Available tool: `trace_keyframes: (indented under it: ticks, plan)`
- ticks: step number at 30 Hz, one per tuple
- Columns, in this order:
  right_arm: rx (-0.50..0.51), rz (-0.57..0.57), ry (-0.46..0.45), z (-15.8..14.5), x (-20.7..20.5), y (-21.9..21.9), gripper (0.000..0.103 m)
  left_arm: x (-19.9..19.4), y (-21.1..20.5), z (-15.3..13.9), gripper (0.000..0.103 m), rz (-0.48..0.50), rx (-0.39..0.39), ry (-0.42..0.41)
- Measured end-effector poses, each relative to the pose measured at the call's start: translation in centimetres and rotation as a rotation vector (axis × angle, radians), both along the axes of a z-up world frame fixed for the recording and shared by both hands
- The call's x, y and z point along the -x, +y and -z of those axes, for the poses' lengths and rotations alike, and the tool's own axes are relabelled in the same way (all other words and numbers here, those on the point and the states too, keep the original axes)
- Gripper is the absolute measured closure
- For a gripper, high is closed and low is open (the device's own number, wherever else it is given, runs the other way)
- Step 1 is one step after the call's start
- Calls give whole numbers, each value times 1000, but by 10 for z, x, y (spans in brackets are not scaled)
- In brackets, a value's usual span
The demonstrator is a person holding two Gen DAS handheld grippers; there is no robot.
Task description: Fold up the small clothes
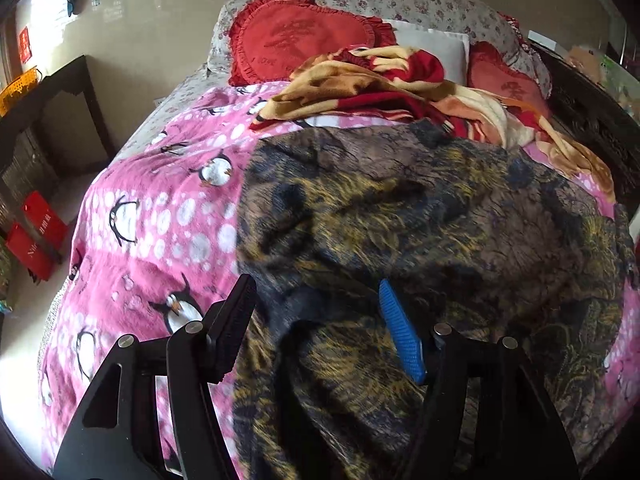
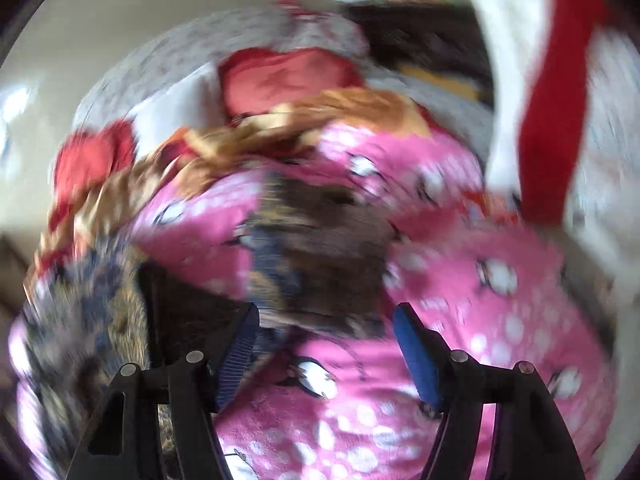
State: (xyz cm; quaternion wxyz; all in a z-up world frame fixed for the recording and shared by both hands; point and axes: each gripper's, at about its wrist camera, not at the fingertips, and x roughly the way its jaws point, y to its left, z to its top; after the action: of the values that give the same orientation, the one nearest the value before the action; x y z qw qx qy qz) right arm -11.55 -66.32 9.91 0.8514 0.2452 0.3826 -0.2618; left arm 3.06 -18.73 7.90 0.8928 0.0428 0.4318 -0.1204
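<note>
1. Left wrist view: the left gripper [image 1: 316,320] tilts down over the bed, jaws well apart, gripping nothing; the dark patterned garment [image 1: 420,216] lies spread and rumpled beneath and ahead of it, on the pink penguin blanket [image 1: 160,216].
2. Right wrist view, blurred: the right gripper [image 2: 326,344] points downward, jaws parted and empty; a garment edge [image 2: 320,248] lies just ahead of its tips.

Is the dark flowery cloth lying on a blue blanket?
No, the dark cloth lies on a pink blanket with penguins.
</note>
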Motion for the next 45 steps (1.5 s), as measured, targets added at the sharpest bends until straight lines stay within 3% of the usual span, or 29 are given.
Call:
trace_keyframes:
  ticks: [6, 8, 12, 13, 15, 16, 18, 20, 29, 37, 45]
  plan:
    - [-330, 125, -208, 30, 28, -26, 36, 21, -18, 0, 39, 42, -19, 1]
    - [-392, 155, -273, 37, 23, -27, 36, 25, -23, 1, 39, 51, -35, 4]
    - [-461, 201, -293, 47, 9, -33, 36, 31, -30, 1, 39, 61, -60, 1]
    - [-454, 200, -285, 48, 5, -33, 38, 33, -31, 1, 39, 63, -65, 0]
    - [-408, 188, -273, 44, 2, -31, 60, 35, -31, 1, 39, 66, -71, -1]
    - [-383, 179, -273, 42, 2, -31, 64, 36, -32, 1, 39, 67, -72, -1]
    - [-315, 154, -276, 32, 4, -29, 83, 38, -33, 2, 39, 70, -76, 3]
    - [-259, 125, -298, 20, 8, -30, 90, 39, -33, 2, 39, 73, -75, 8]
    - [36, -4, -377, -80, 43, -26, 97, 51, -32, -6, 39, 86, -48, -9]
    - [76, -183, -516, -167, 66, -5, 97, 58, -22, -19, 39, 72, -7, -15]
    - [45, -429, -571, -206, 52, 55, 97, 66, -16, -33, 39, 69, 16, -42]
